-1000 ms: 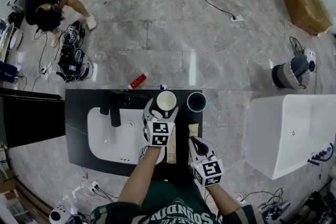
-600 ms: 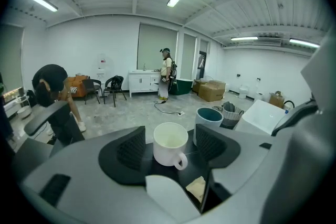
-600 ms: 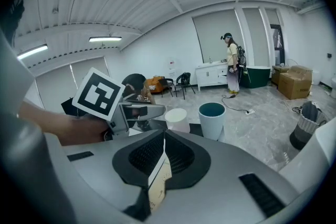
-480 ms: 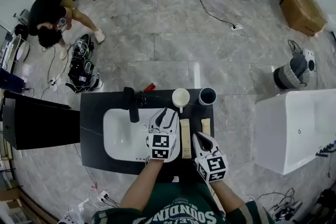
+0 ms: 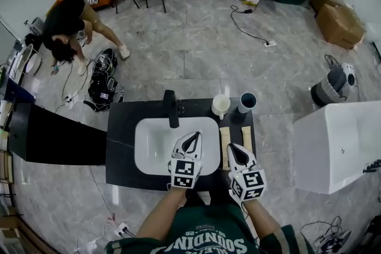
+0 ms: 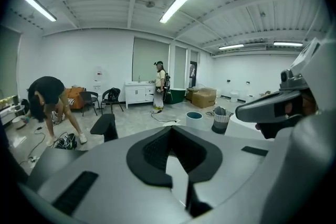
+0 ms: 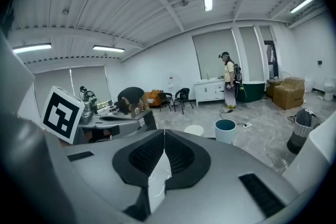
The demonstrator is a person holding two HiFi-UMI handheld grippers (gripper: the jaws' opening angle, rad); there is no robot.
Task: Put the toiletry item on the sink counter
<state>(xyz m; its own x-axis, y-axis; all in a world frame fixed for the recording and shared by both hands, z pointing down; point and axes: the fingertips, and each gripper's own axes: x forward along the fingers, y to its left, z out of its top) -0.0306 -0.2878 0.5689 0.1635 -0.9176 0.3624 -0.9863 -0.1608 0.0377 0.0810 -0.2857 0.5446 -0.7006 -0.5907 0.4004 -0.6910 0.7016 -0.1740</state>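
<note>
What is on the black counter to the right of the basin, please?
A white cup and a dark cup stand at the back; two pale flat strips lie in front of them. The right gripper covers the front of the counter there.

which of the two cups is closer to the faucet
The white cup, the left one of the pair. The teal-lined cup stands farther right, away from the black faucet.

We see a dark counter [image 5: 121, 146], white basin [image 5: 156, 146] sunk in its middle, black tap [image 5: 171, 109] at the far edge, white cup [image 5: 221, 105] and teal cup [image 5: 247, 102] far right, two tan strips [image 5: 225, 140] side by side right of the basin
</note>
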